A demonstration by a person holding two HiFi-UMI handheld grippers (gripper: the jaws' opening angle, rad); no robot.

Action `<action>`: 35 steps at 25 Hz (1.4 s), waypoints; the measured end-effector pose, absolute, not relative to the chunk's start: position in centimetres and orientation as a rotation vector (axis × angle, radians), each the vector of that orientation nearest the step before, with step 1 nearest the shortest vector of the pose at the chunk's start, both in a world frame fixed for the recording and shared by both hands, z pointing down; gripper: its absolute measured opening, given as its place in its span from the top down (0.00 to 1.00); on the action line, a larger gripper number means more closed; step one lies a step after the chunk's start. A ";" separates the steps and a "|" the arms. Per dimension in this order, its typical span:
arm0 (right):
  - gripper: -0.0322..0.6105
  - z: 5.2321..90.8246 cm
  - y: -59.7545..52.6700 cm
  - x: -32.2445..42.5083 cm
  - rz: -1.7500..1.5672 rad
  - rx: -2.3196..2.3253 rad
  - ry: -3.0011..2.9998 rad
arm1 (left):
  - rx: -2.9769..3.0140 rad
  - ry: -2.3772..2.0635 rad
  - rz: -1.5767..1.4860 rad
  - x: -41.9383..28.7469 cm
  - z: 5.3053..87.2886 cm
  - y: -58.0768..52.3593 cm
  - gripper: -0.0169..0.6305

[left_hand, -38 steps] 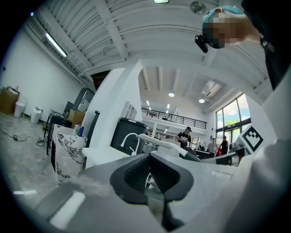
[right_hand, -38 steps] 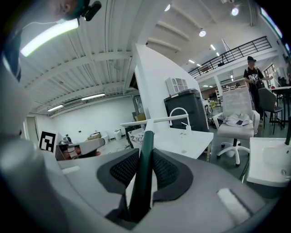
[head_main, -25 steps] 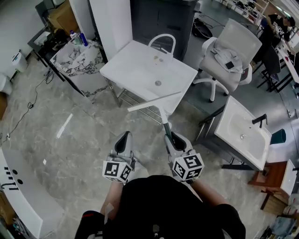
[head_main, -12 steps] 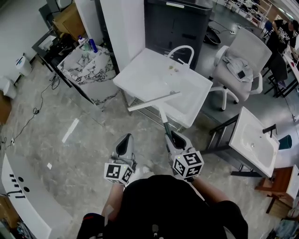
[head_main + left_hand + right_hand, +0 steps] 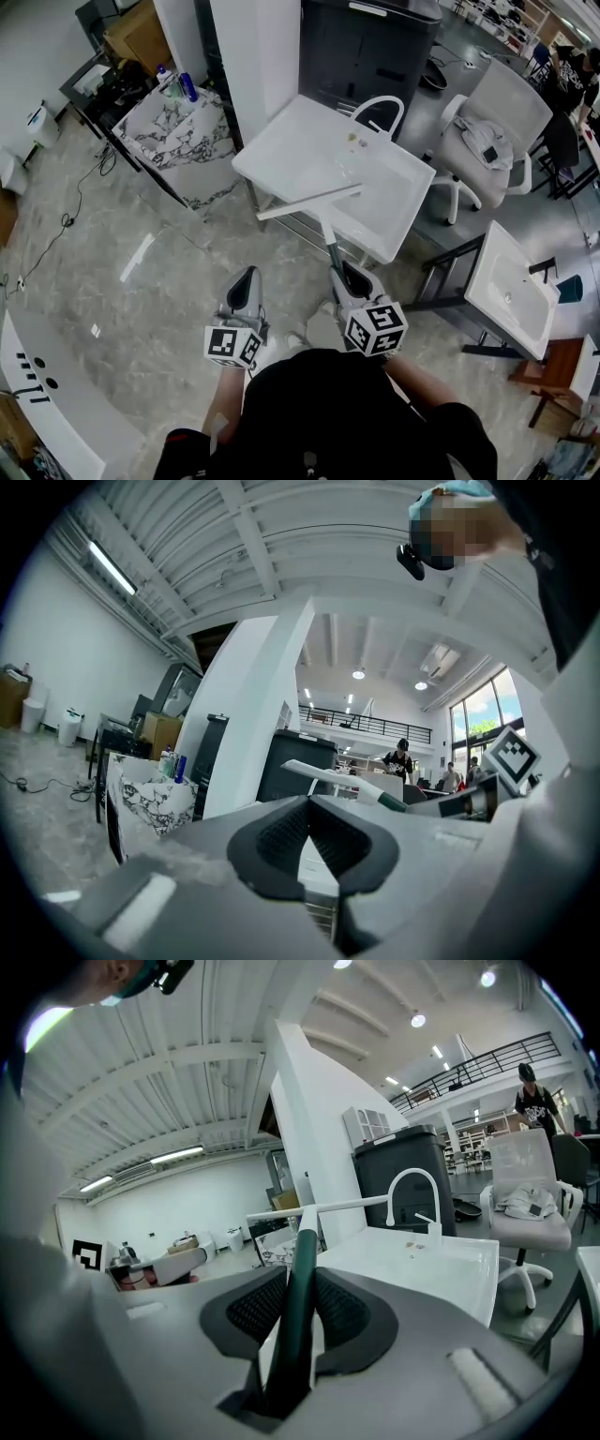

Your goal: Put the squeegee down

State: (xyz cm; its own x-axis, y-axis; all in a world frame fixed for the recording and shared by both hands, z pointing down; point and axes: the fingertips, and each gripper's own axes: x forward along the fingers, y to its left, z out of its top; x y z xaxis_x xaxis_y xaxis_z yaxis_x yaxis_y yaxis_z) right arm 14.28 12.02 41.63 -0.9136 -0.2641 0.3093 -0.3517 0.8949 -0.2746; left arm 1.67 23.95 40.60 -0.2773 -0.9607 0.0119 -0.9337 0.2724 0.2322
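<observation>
We find the right gripper [image 5: 351, 277] clamped on the squeegee [image 5: 309, 202] handle. The shaft points toward the white sink [image 5: 300, 141], blade crosswise at its near edge. The left gripper [image 5: 246, 291], closed and empty, stands farther from the sink.

White sink [image 5: 309, 157] with faucet [image 5: 379, 97]; office chair [image 5: 506, 98] beside it; marble basin [image 5: 178, 141] near.

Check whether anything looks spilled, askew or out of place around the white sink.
Nothing spilled or damaged. Only a few small brownish bits lie on the sink near the tap, and clothes lie heaped on the chair.
</observation>
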 end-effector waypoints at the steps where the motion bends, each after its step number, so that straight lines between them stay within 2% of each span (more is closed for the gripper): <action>1: 0.79 41.8 11.8 14.0 0.482 0.462 -2.794 | 1.783 -2.381 -0.269 1.5 40.8 23.8 0.97; 7: 0.79 43.0 10.5 10.1 0.511 0.412 -2.788 | 1.761 -2.404 -0.240 -0.2 41.4 23.6 0.97; 14: 0.79 43.6 9.4 3.3 0.525 0.324 -2.795 | 1.698 -2.441 -0.220 -5.7 41.9 22.8 0.97; 27: 0.79 44.8 0.6 -5.5 0.574 0.343 -2.770 | 1.676 -2.472 -0.226 -14.1 41.1 15.1 0.97; 35: 0.79 44.1 -3.1 -8.1 0.583 0.331 -2.796 | 1.676 -2.487 -0.216 -16.2 40.7 11.1 0.97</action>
